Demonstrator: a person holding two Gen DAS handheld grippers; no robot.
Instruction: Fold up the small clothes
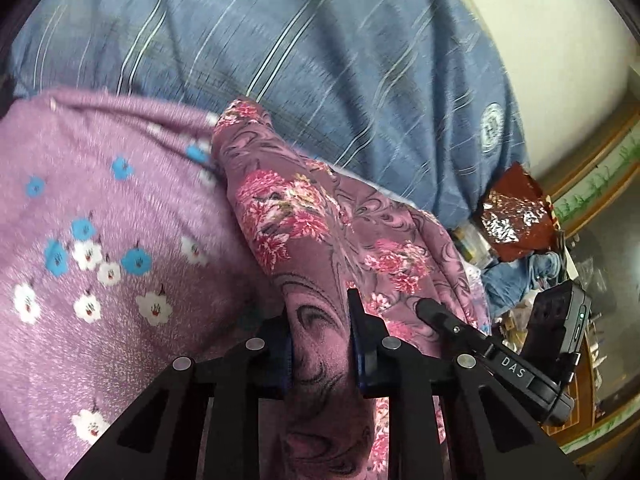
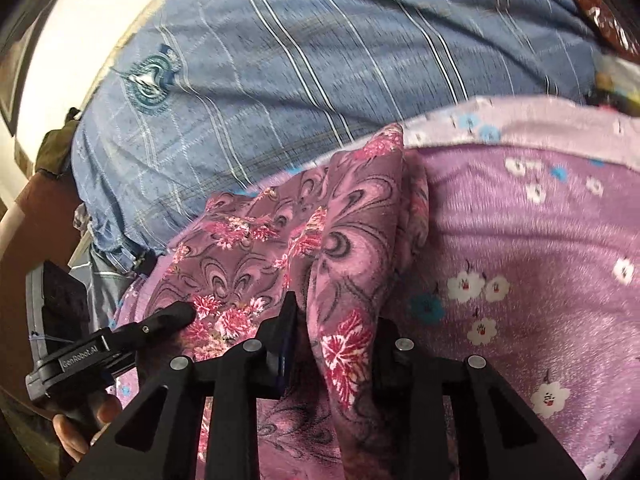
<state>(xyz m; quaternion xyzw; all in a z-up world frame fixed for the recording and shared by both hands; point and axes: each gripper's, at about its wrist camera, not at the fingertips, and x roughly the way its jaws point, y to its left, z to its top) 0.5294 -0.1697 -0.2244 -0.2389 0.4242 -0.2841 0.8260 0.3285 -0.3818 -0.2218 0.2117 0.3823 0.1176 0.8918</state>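
A mauve garment with pink flowers (image 1: 304, 216) lies bunched on a purple flowered sheet (image 1: 100, 240). My left gripper (image 1: 320, 332) is shut on a fold of this garment, which fills the gap between its jaws. My right gripper (image 2: 336, 340) is shut on another fold of the same garment (image 2: 280, 240). The right gripper's finger shows in the left wrist view (image 1: 436, 312), close to the cloth. The left gripper's finger shows in the right wrist view (image 2: 172, 316), resting on the garment.
A blue striped blanket (image 1: 320, 60) with a round emblem (image 2: 150, 84) covers the bed beyond the purple sheet (image 2: 540, 240). A dark red shiny packet (image 1: 512, 216) and clutter lie at the right. A white wall (image 1: 560, 40) stands behind.
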